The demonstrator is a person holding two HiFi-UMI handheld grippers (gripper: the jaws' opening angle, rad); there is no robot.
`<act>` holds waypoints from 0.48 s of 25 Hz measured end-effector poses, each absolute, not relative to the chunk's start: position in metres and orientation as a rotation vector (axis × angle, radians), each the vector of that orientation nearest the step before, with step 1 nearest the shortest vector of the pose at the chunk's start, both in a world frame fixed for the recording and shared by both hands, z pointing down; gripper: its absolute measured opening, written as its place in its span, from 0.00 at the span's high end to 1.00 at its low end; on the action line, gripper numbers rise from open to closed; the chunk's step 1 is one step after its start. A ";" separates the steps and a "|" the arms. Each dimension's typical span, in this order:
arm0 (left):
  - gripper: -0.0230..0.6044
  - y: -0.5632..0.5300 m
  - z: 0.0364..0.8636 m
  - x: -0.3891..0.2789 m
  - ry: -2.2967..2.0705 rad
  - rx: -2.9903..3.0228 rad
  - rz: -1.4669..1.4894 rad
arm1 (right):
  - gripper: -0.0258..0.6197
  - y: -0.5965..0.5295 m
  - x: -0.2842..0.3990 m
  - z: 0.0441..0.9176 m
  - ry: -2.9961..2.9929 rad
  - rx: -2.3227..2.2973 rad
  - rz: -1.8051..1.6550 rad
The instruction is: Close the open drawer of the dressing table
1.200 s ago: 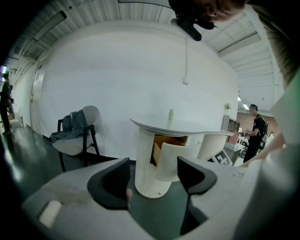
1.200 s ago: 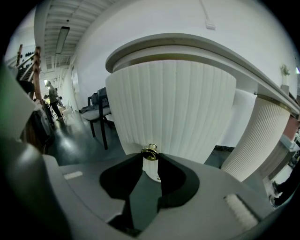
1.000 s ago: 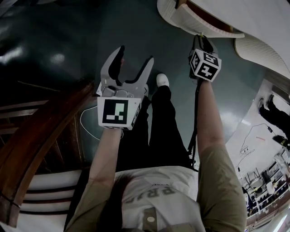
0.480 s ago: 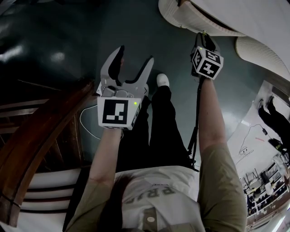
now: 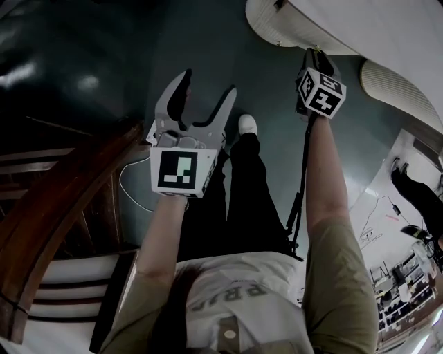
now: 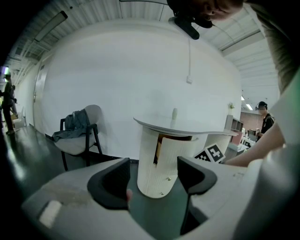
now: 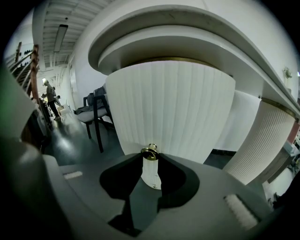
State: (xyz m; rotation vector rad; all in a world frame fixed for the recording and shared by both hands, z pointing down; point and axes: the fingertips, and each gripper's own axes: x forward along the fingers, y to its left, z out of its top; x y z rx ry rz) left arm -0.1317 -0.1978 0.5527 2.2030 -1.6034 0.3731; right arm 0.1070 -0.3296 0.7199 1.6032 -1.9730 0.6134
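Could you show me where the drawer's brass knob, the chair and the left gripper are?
brass knob (image 7: 150, 151): right gripper view, its round head.
chair (image 6: 70, 144): left gripper view, its seat.
left gripper (image 5: 208, 83): head view, midway between its fingertips.

Open industrial hall: ribbed ceiling with strip light above left gripper, dark glossy floor beneath, chair to its left, white wall ahead.

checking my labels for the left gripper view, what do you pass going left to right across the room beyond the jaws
person at the far left edge → chair with clothes draped on it → white fluted dressing table with its drawer open → marker cube → person in a cap
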 end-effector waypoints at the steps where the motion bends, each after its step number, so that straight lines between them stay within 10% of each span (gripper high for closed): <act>1: 0.43 -0.198 0.552 -0.132 -1.603 2.202 0.373 | 0.80 -0.332 0.108 0.719 -1.972 1.604 0.611; 12: 0.43 -0.208 0.559 -0.127 -1.596 2.228 0.391 | 0.80 -0.355 0.109 0.721 -1.982 1.621 0.598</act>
